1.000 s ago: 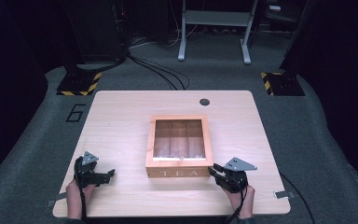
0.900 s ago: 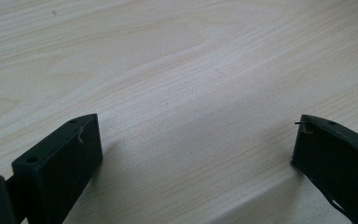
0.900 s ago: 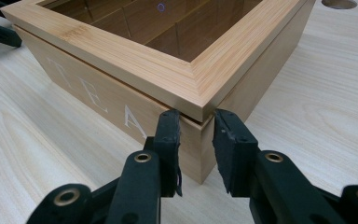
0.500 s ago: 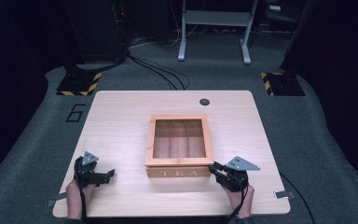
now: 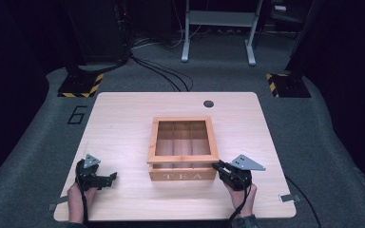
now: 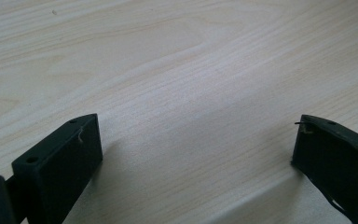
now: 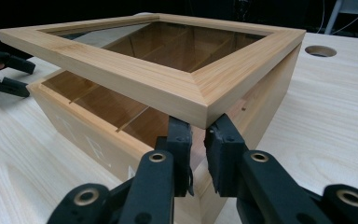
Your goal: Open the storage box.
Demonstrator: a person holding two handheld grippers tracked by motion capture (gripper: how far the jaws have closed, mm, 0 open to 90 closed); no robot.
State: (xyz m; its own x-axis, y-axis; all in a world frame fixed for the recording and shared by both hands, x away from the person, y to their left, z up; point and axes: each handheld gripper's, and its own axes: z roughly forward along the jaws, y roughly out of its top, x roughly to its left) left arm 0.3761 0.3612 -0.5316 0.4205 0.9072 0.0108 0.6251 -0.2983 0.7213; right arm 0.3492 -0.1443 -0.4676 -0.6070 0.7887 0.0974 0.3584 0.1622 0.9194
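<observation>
While the nearly closed right gripper point(image 7: 196, 140) props the glazed wooden tea-box lid point(image 7: 168, 65) at lower centre, gripping nothing, slippage would drop it; left gripper point(image 6: 196, 149) idles open

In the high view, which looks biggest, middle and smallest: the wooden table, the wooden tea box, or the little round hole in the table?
1. Light wooden table, biggest.
2. Wooden tea box with glass-window lid, middle.
3. Small dark round hole, smallest, though it lies farther from the camera.

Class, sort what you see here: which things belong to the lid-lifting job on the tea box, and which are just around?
In the job:
- tea box
- its glass-paned lid, front edge raised
- right gripper, nearly shut under the lid's corner

Just around:
- left gripper, open on the table
- floor cables
- cable hole
</observation>
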